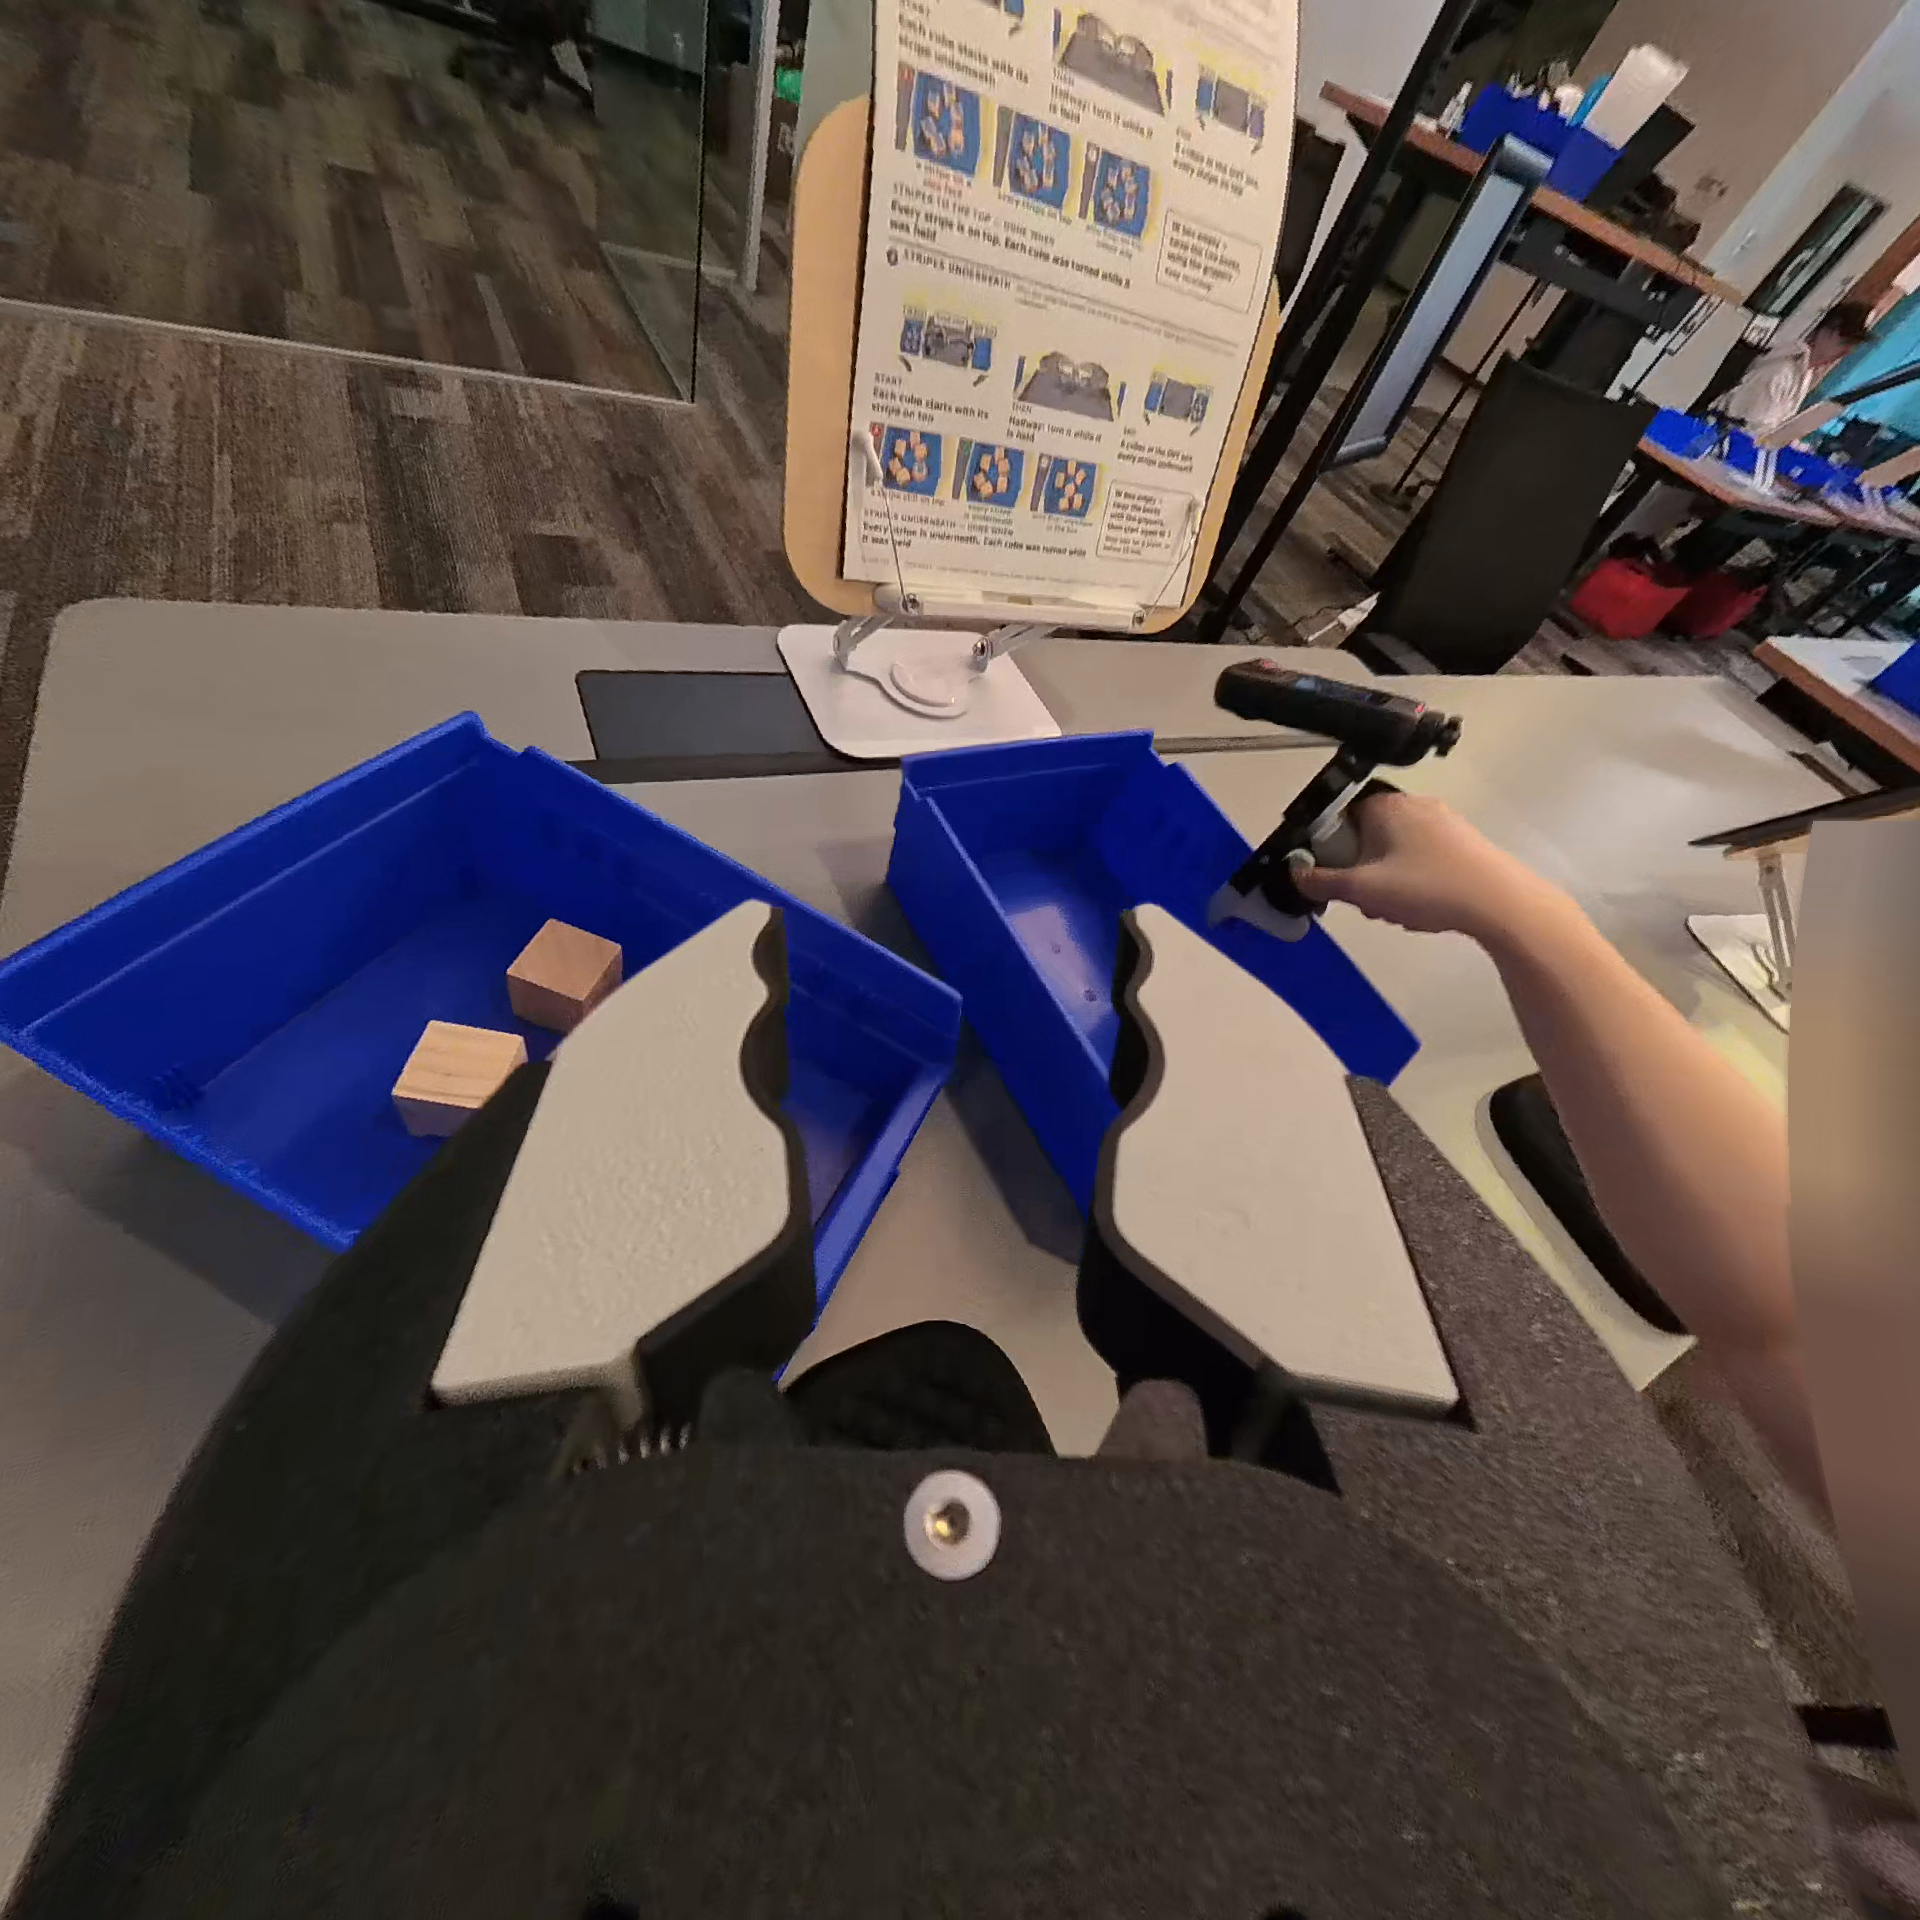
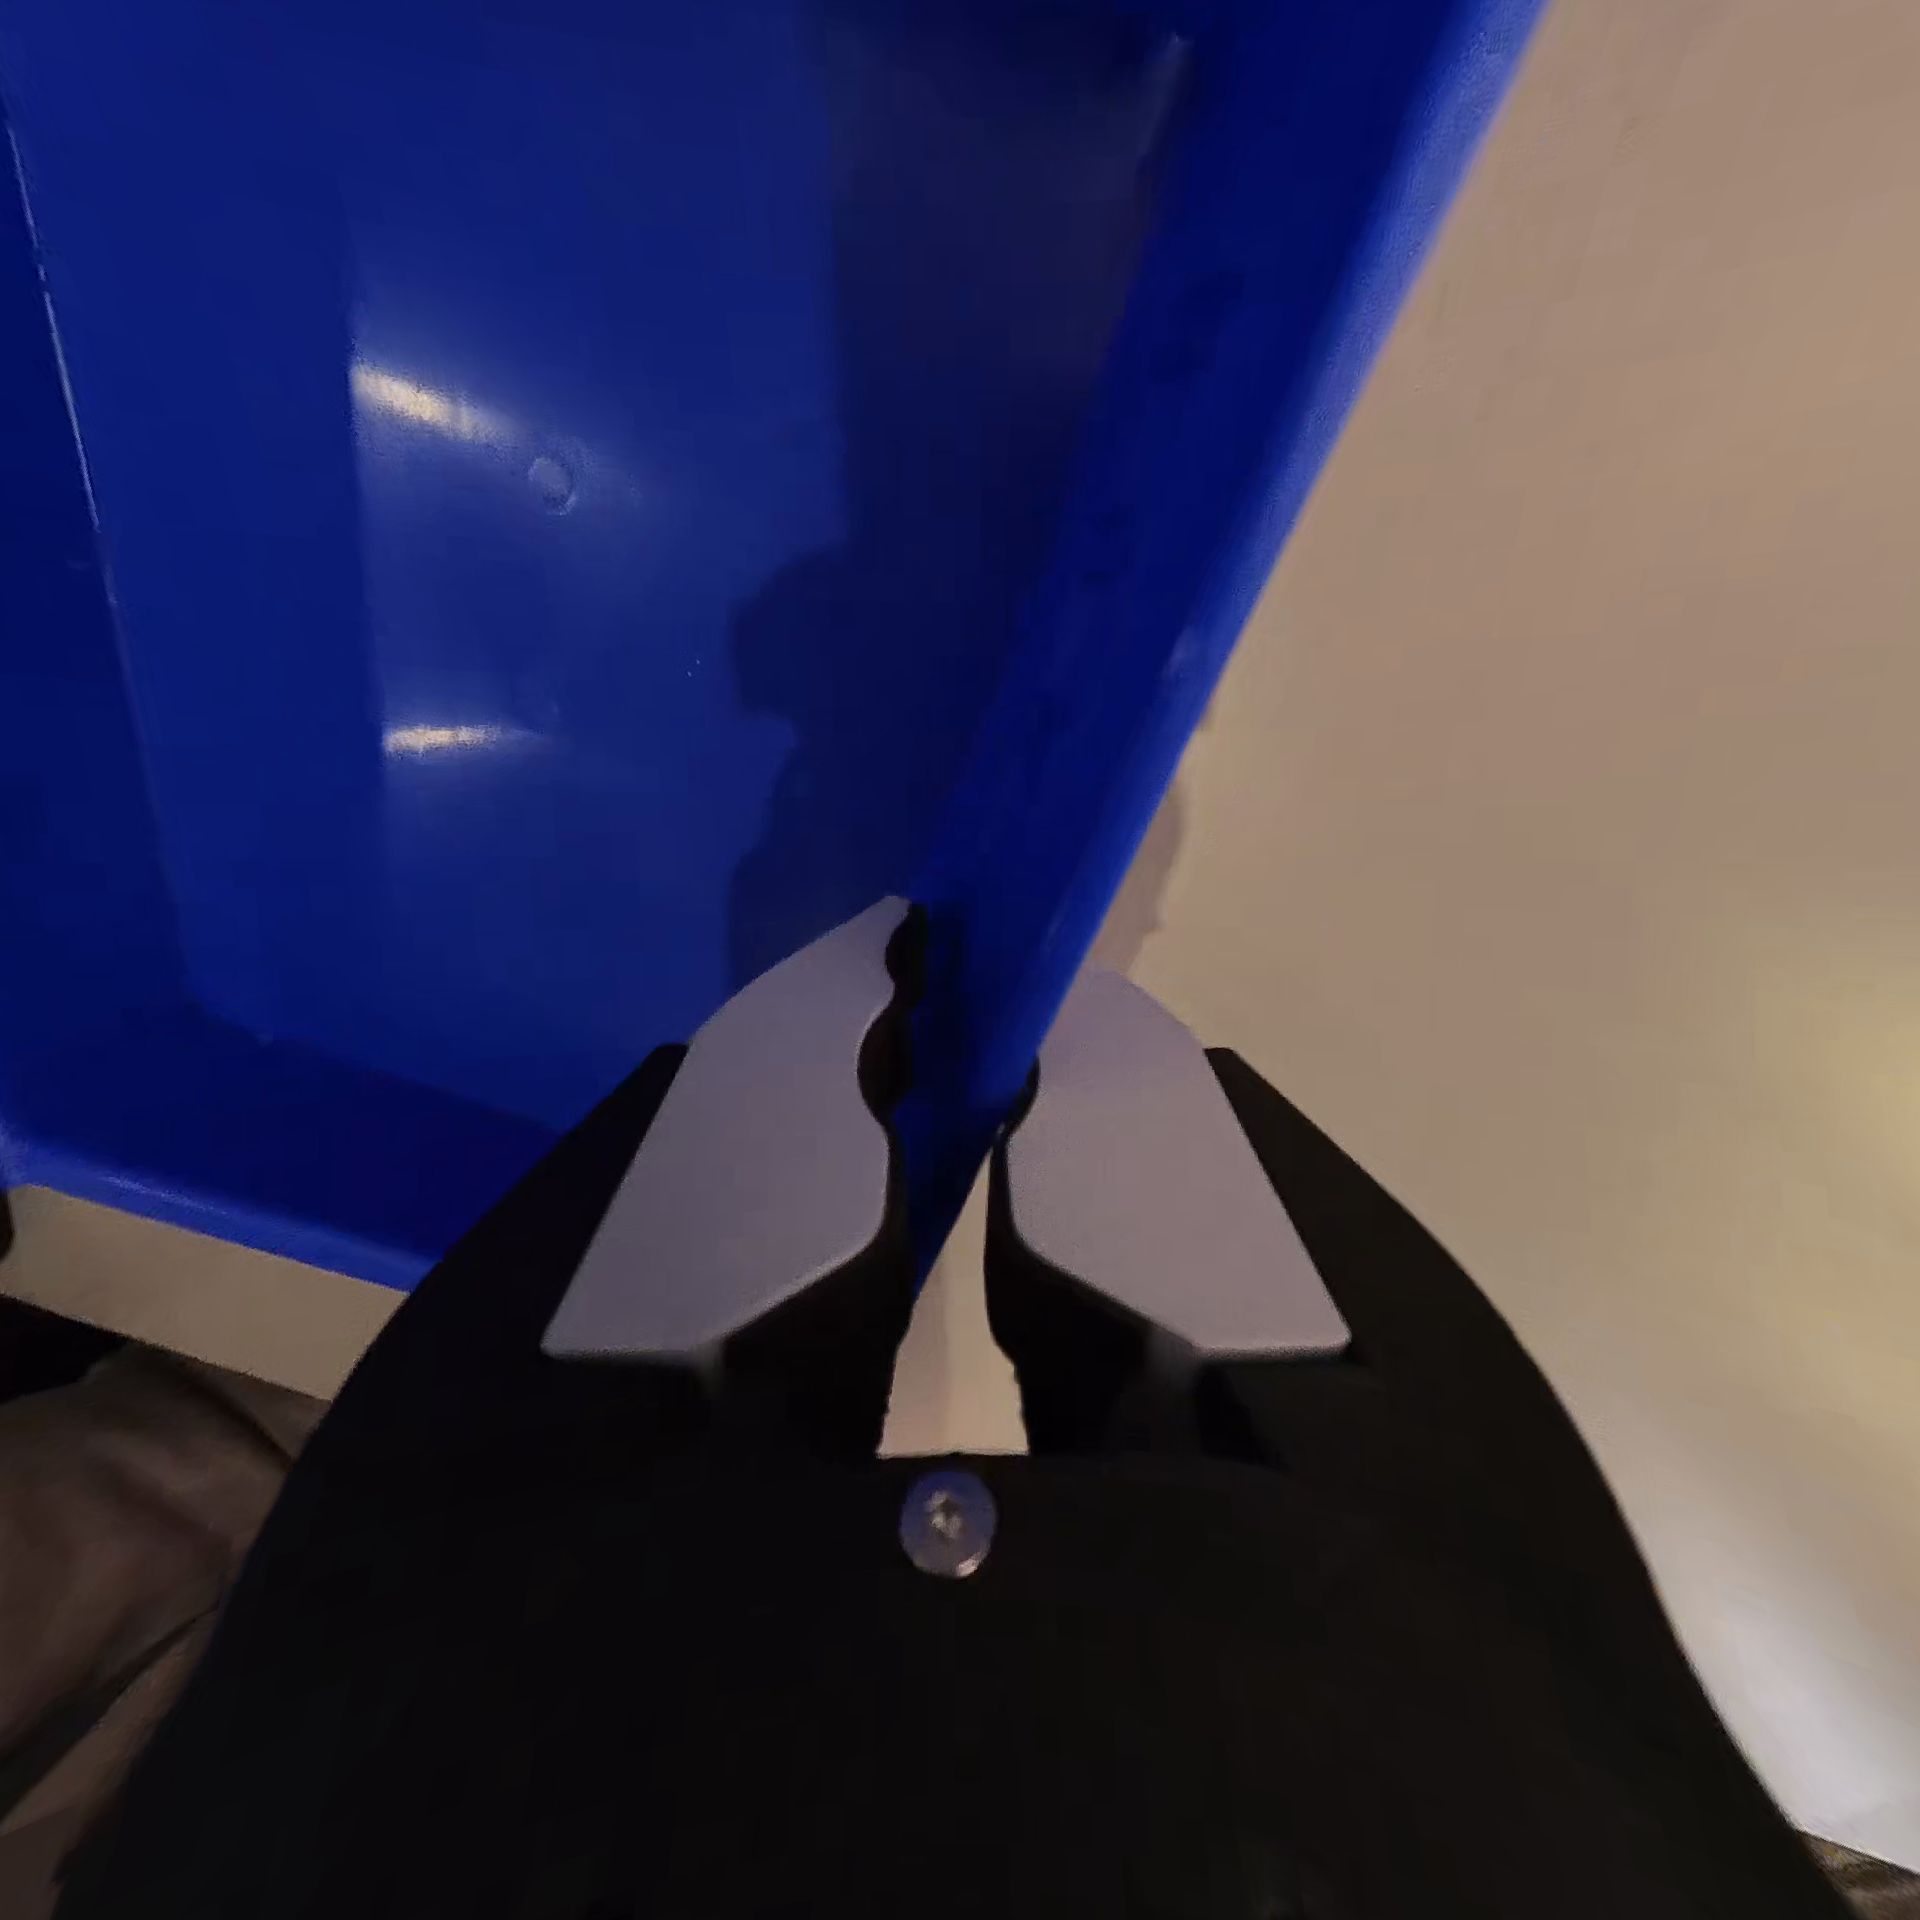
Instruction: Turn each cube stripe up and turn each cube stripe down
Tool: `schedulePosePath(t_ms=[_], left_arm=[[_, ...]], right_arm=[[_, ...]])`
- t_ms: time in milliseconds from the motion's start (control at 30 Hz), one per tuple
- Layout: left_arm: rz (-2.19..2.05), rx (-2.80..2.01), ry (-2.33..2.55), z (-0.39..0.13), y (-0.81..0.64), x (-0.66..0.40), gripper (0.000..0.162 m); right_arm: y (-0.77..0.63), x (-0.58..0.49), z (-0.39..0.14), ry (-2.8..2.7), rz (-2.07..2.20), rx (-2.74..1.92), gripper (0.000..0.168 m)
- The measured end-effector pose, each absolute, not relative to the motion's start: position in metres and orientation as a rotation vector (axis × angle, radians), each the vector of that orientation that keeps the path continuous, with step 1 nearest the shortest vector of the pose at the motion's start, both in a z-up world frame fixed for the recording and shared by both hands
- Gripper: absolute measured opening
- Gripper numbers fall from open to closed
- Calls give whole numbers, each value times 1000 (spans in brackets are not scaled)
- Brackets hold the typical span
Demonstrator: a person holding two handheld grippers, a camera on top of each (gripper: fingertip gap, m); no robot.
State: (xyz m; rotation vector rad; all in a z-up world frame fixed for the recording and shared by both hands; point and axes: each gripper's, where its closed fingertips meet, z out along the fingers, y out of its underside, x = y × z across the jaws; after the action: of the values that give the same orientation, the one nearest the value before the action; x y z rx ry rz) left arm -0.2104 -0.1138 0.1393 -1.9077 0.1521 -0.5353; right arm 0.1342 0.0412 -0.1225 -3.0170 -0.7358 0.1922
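- Left wrist view: left hand-held gripper (image 1: 945,935) spread wide, nothing between its fingers, poised over the gap between two blue bins on the grey bench (image 1: 312,675).
- Left bin (image 1: 260,862) carrying two wooden cubes: nearer cube (image 1: 457,1075), farther cube (image 1: 563,974), close together, plain faces showing.
- Right bin (image 1: 997,894) showing bare floor.
- Right wrist view: right hand-held gripper (image 2: 982,966) clamped on the right bin's side wall (image 2: 1091,727).
- Beyond: instruction sheet (image 1: 1049,312) propped on a stand.
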Motion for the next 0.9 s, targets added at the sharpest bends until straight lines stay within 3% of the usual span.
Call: schedulePosePath(t_ms=[267,633,900], left_arm=[[-456,-1896,188,149,-103,-196,56],[-406,-1937,230,145,-92,-175,55],[-265,-1930,241,150,-83,-163,53]], right_arm=[[77,238,-123,-441,333,-3043,8],[67,403,-125,-101,211,-3073,7],[62,453,-125,-11,223,-3083,7]])
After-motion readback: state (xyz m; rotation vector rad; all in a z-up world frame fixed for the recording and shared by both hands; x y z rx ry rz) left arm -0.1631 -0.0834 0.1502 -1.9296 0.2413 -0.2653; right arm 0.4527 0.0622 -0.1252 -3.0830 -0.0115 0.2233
